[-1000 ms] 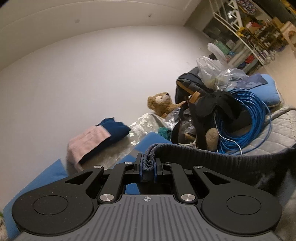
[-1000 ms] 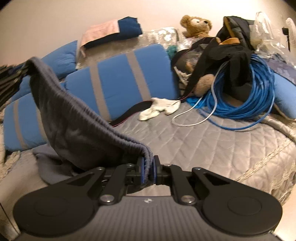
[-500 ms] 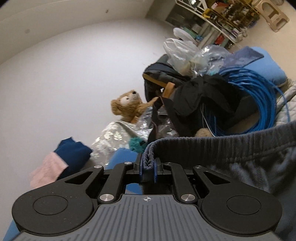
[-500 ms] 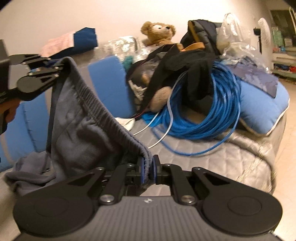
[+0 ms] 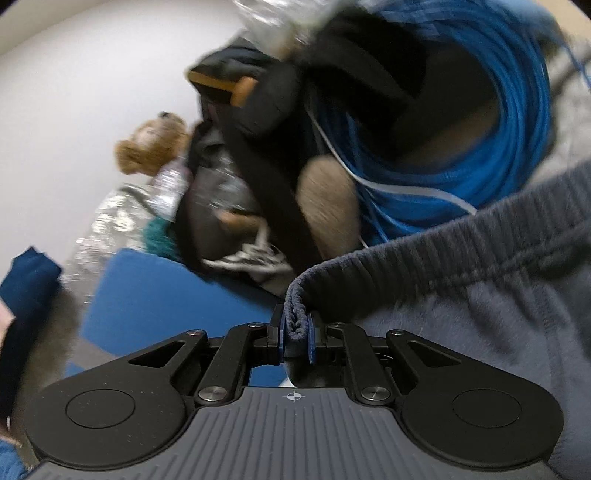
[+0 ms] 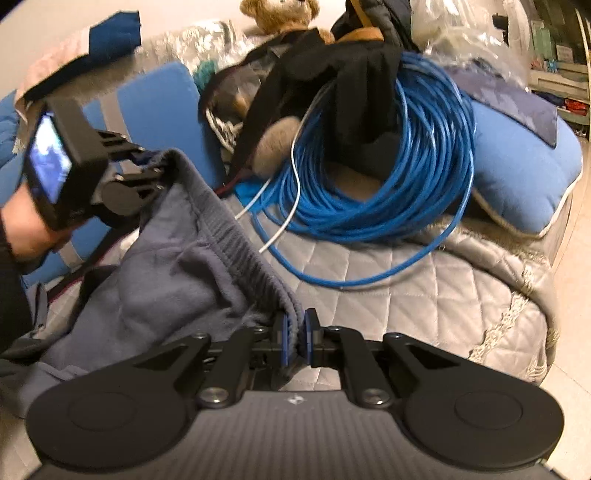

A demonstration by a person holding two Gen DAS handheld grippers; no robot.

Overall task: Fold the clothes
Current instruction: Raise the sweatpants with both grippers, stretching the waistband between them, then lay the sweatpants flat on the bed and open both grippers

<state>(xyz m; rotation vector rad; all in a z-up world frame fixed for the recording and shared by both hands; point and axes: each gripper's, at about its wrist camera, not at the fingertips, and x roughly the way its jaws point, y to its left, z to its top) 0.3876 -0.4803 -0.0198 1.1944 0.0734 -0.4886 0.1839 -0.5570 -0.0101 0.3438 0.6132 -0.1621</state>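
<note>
Your left gripper [image 5: 295,332] is clamped on the ribbed elastic waistband of the grey sweatpants [image 5: 480,302], the fabric bunched between its blue pads; from there the waistband runs to the right edge of the left wrist frame. Your right gripper [image 6: 295,334] is pinched on the same waistband, low in the middle of the right wrist frame. In that view the sweatpants [image 6: 177,266] stretch from the lower centre up to the left, where the left gripper [image 6: 159,166] grips the other end, with your hand [image 6: 29,225] around its handle at the left edge. The rest of the garment sags in folds at lower left over the grey quilted bedspread [image 6: 424,295].

A coil of blue cable [image 6: 388,177] lies on the bedspread in the upper middle, with a black garment [image 6: 351,85] draped over it. A teddy bear [image 6: 280,14] sits at the top edge. A blue pillow [image 6: 517,166] lies at right, a blue cushion with grey stripes [image 6: 159,107] at upper left, and folded pink and navy clothes [image 6: 85,48] above it. The left wrist view is blurred.
</note>
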